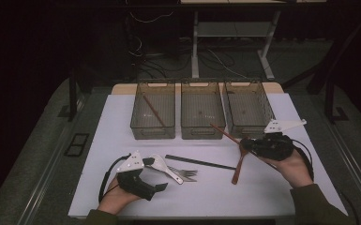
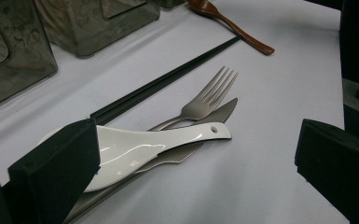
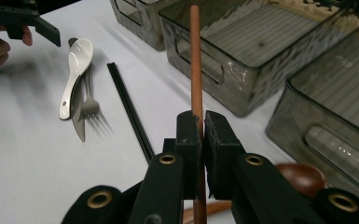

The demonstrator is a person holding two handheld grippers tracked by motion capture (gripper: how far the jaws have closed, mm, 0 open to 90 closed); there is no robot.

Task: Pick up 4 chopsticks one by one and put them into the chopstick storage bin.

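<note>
The right tongs [image 3: 200,140] pinched a brown chopstick [image 3: 196,70], its long end pointing at the middle bin [image 1: 202,110] just ahead. The left tongs [image 1: 155,174] stood spread beside the white spoon [image 2: 140,147].

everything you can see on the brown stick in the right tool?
The thin reddish-brown wooden chopstick is a straight, round, smooth, matte rod. The right tool is shut on it, black pads pinching it partway along, so it is held off the white table. In the high view it slants up and left from the tool toward the middle grey clear plastic bin. Its far end sits near that bin's front wall; contact can't be told.
</note>
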